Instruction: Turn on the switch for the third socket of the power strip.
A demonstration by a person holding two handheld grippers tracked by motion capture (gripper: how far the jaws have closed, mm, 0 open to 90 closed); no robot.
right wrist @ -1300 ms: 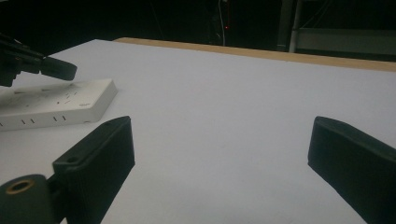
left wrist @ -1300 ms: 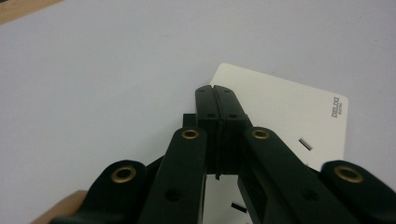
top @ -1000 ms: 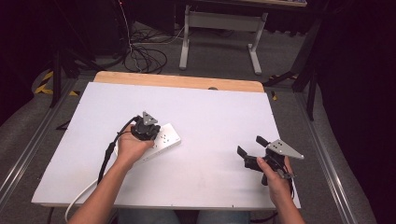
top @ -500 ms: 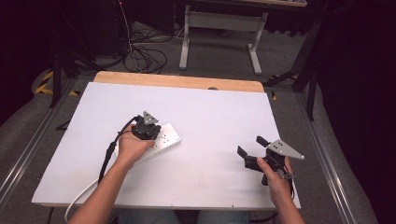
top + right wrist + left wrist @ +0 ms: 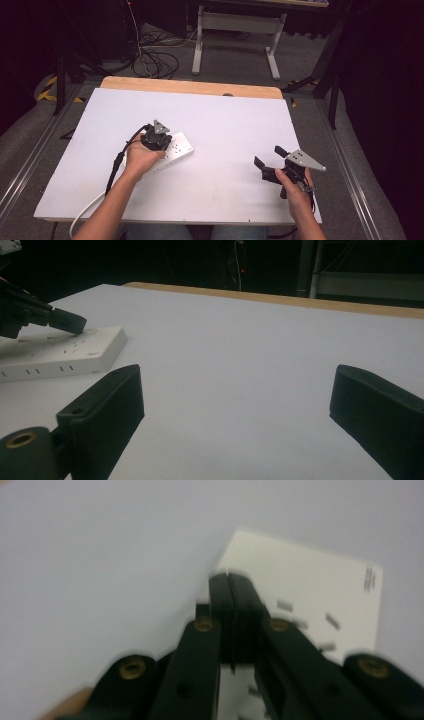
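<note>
White power strip (image 5: 170,154): one unit, flat on the white table (image 5: 225,120), left of centre, lying at a slant with its far end toward the table's middle; a pale cable (image 5: 87,212) runs from its near end off the table's front edge. In the left gripper view the strip's top face (image 5: 320,595) shows several slot-shaped socket openings and a small block of dark print near one corner, too blurred to read. In the right gripper view the strip (image 5: 60,357) shows rows of slots on its top and along its side; no brand mark can be made out. Left gripper (image 5: 156,141): held in the person's left hand (image 5: 139,159), resting over the strip; its jaws are pressed together with no gap between the tips (image 5: 231,592), the tips down at the strip's edge, whether touching it cannot be told; nothing is seen pinched between them. Right gripper (image 5: 267,162): held in the person's right hand (image 5: 295,190) near the table's right front corner, well apart from the strip; jaws spread wide, bare tabletop between them (image 5: 235,415), holding nothing. A grey three-cornered plate (image 5: 306,160) sits on top of it. Table: white surface with a wooden strip (image 5: 190,87) along the far edge. No containers on the table. Surroundings: grey carpeted floor with loose black cables (image 5: 155,62) beyond the table, and a pale metal stand (image 5: 235,30).
</note>
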